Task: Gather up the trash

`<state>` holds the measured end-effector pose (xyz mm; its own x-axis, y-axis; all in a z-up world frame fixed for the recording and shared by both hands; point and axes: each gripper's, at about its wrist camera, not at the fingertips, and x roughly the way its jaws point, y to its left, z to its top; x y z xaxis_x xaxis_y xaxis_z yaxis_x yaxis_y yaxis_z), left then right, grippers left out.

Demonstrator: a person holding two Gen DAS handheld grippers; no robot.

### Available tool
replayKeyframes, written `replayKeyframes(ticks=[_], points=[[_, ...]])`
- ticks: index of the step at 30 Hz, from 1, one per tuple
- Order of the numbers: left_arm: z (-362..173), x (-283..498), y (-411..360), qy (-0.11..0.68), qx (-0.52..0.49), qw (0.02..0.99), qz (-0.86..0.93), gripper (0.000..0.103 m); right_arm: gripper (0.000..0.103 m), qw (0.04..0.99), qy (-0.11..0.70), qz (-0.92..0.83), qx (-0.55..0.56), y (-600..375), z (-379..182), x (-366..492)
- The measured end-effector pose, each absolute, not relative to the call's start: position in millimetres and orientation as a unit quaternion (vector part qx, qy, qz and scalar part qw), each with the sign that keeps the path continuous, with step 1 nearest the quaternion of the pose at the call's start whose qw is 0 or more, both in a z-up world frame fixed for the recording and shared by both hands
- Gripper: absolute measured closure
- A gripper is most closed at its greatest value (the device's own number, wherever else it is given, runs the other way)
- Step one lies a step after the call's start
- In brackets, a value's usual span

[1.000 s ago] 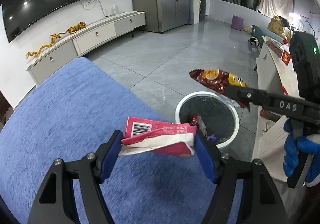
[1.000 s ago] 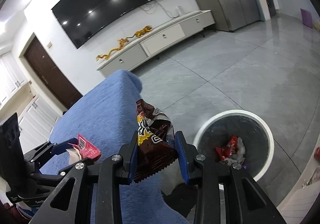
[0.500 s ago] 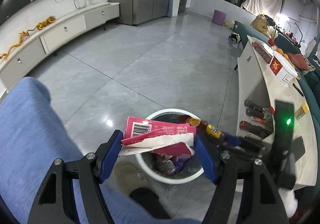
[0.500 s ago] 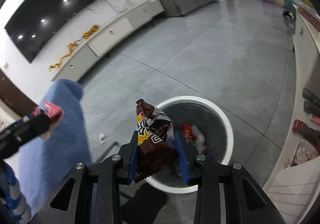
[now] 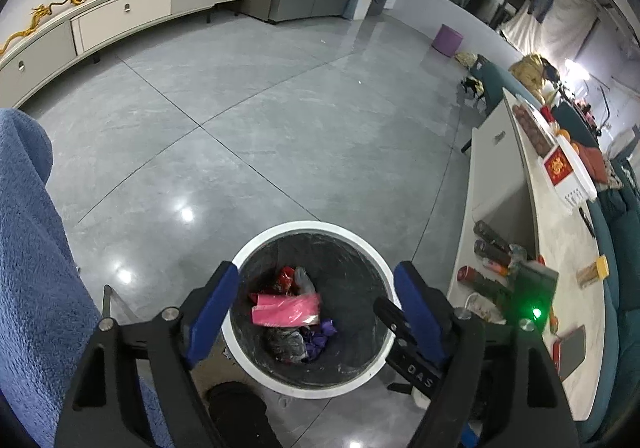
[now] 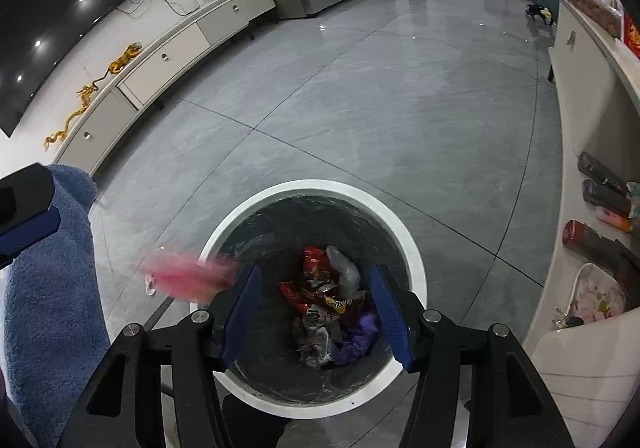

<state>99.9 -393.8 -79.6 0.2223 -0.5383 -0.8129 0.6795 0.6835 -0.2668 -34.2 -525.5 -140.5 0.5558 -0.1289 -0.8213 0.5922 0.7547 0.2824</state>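
A round white bin [image 5: 256,254] with a black liner stands on the grey floor; it also shows in the right wrist view [image 6: 400,224]. My left gripper [image 5: 316,312] is open and empty above it. The pink packet [image 5: 286,310] lies on the trash inside; in the right wrist view it is a pink blur [image 6: 188,276] at the bin's left rim. My right gripper [image 6: 316,312] is open and empty over the bin. The brown snack wrapper [image 6: 320,298] lies in the bin among other wrappers.
A blue towel-covered surface [image 5: 36,268] is on the left. A white counter [image 5: 560,248] with bottles and boxes runs along the right. A low white TV cabinet [image 6: 172,52] stands against the far wall.
Both grippers moved over the bin and opened. The pink packet left the left gripper and the brown wrapper left the right gripper; both dropped into the bin.
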Motion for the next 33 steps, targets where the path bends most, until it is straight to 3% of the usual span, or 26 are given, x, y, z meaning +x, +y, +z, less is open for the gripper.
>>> replayKeyframes(ticks=[6,11,21,28,33], points=[[-71,97,-380,0.480,0.045,0.790,-0.379,0.022,0.046,0.846,0.403,-0.223,0.270,-514,-119,-41],[-41,78,-353,0.428,0.041,0.833,-0.348,0.022,0.043,0.861,0.379,-0.230,0.249,-496,-89,-43],[13,34,-270,0.326,0.044,0.905,-0.271,0.022,0.028,0.903,0.321,-0.221,0.179,-428,-18,-58],[35,12,-190,0.290,0.019,0.935,-0.205,0.021,0.011,0.925,0.293,-0.207,0.123,-377,15,-65],[50,-4,-145,0.263,0.016,0.950,-0.167,0.021,0.007,0.937,0.273,-0.196,0.095,-341,33,-68]])
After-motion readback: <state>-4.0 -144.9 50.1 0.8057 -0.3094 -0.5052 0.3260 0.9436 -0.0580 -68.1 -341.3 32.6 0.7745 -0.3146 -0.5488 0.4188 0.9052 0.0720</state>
